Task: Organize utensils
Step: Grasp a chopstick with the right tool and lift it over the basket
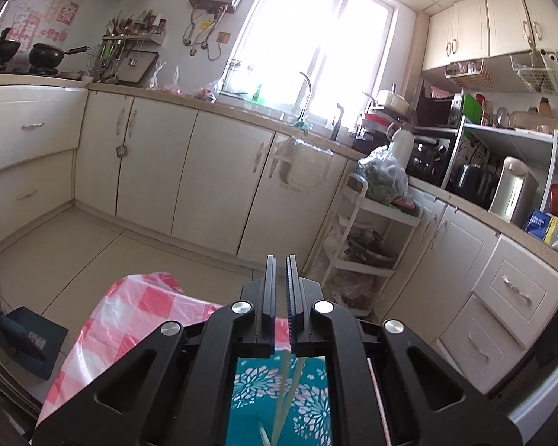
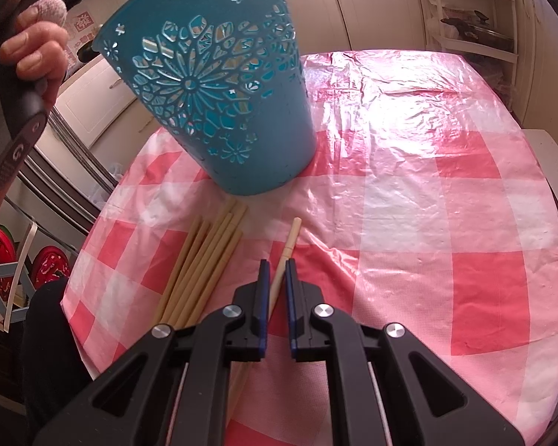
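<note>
Right gripper [image 2: 277, 278] jaws pinch one chopstick [image 2: 292, 239]; left gripper [image 1: 281, 278] jaws closed on the teal holder [image 2: 219, 85], tilted over the surface [image 2: 409, 204].

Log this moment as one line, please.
right gripper: shut on chopstick | left gripper: shut | teal holder: tilted

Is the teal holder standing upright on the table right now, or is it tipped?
Tipped. The teal holder leans with its rim up and to the left, its base edge near the chopstick bundle on the checked cloth.
</note>
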A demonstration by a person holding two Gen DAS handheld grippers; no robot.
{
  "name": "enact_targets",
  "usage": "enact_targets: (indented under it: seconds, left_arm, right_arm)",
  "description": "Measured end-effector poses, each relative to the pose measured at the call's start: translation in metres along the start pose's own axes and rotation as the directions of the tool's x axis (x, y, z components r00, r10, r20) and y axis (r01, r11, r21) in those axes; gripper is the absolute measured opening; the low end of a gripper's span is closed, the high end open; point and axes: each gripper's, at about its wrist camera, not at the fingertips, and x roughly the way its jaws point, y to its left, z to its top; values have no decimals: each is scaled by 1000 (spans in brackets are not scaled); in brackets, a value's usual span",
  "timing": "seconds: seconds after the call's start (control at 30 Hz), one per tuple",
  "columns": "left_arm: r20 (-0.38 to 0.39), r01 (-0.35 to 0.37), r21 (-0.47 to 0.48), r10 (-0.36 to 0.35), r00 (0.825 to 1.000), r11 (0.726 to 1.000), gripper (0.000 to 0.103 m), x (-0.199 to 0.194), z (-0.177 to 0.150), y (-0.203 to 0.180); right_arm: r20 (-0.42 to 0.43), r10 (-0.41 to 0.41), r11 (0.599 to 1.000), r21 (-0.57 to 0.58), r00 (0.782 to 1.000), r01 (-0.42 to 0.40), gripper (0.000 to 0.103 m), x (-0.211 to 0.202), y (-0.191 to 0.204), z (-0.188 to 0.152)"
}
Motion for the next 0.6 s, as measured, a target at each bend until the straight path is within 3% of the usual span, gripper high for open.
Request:
enact_targets:
  seconds: [0.13,0.3,0.47,0.6]
  left_arm:
    - [-49,-16,23,17,999,1000,9,-11,-13,7]
    - [-47,-86,38,87,995,996,55,-52,-24,24]
    - [-131,-131,43,135,982,991,70,-84,-47,44]
    - [-217,-143,17,143,966,990,74,-100,-71,65]
  right_arm:
    - [-11,3,1000,8,1000,-3,9,0,0,1]
    - [-11,-33,999,-20,999,33,9,1,6,0]
    - [-18,-109,989,-103,994,107,8,4,20,1]
    - [-39,-87,994,-75,995,84,6,-2,16,0]
